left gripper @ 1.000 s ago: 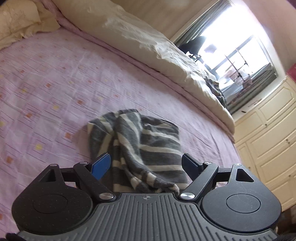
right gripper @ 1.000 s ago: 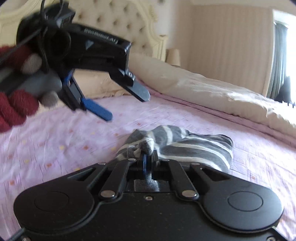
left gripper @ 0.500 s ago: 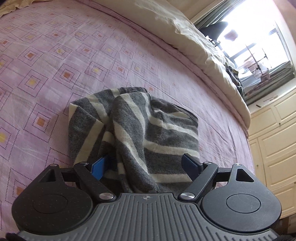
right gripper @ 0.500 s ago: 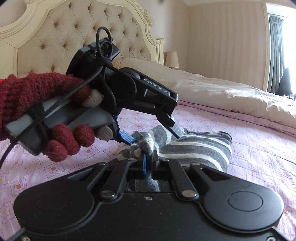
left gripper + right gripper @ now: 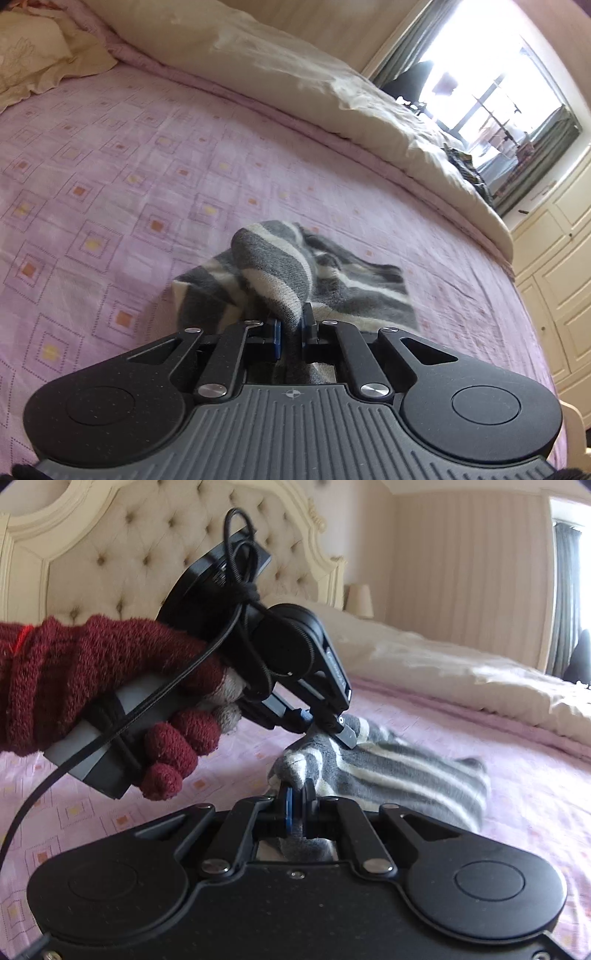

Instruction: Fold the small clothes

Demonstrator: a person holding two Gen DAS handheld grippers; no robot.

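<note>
A small grey and cream striped garment (image 5: 295, 273) lies bunched on the pink patterned bedspread (image 5: 110, 177). My left gripper (image 5: 290, 326) is shut on a near fold of it, and the cloth rises between the blue pads. In the right wrist view the garment (image 5: 399, 775) lies just ahead. My right gripper (image 5: 297, 801) is shut on its near corner. The left gripper (image 5: 328, 727), held by a hand in a red glove (image 5: 92, 686), pinches the cloth just beyond.
A cream duvet (image 5: 295, 74) lies along the far side of the bed, with a pillow (image 5: 33, 62) at the far left. A tufted headboard (image 5: 129, 554) stands behind. Cream cupboards (image 5: 554, 251) and a bright window (image 5: 491, 96) are at the right.
My left gripper came down onto the garment and closed on a fold; it was open a second ago. My right gripper has stayed shut on its corner.
</note>
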